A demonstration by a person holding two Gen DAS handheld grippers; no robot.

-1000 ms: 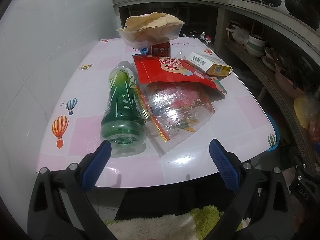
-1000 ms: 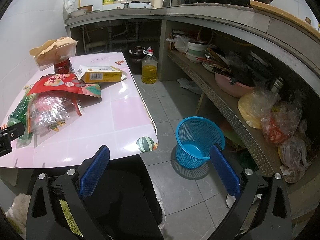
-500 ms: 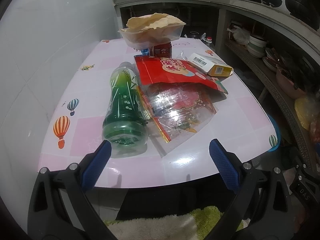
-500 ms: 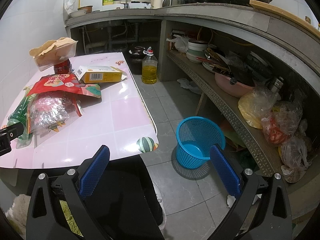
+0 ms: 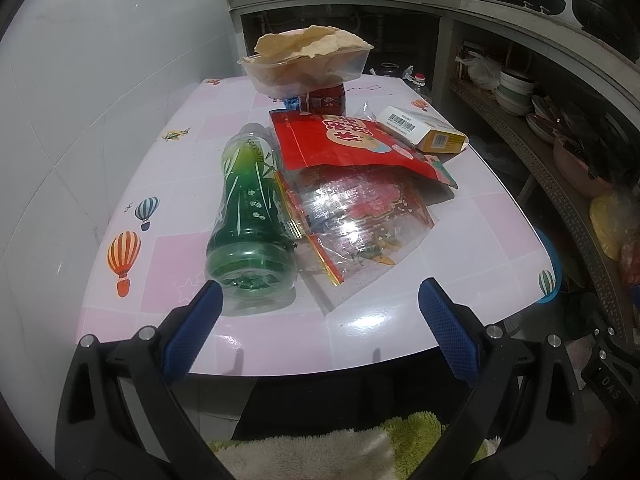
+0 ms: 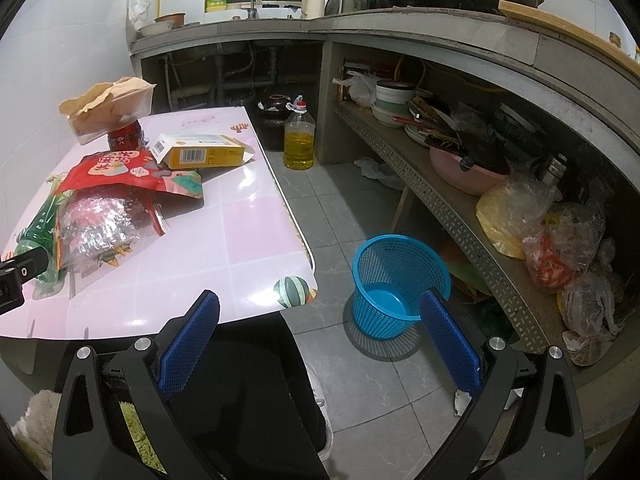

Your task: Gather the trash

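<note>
A green plastic bottle (image 5: 248,220) lies on the pink table (image 5: 460,240), its base toward me. Beside it lie a clear crinkly wrapper (image 5: 360,216), a red snack bag (image 5: 344,144) and a yellow-white carton (image 5: 424,128). My left gripper (image 5: 320,320) is open and empty at the table's near edge, its left pad just in front of the bottle's base. My right gripper (image 6: 320,332) is open and empty, off the table's near right corner. A blue mesh bin (image 6: 396,280) stands on the floor to the right. The trash also shows in the right wrist view: bottle (image 6: 38,232), wrapper (image 6: 100,224), bag (image 6: 120,170), carton (image 6: 200,152).
A plastic tub of flat crackers (image 5: 308,60) rests on a red can (image 5: 326,100) at the table's far end. An oil bottle (image 6: 299,140) stands on the floor. A shelf (image 6: 460,208) with bowls and bags runs along the right. A white tiled wall (image 5: 80,120) is on the left.
My left gripper has shifted slightly left and forward; the bottle's base now sits closer to the left pad. The right gripper has barely moved.
</note>
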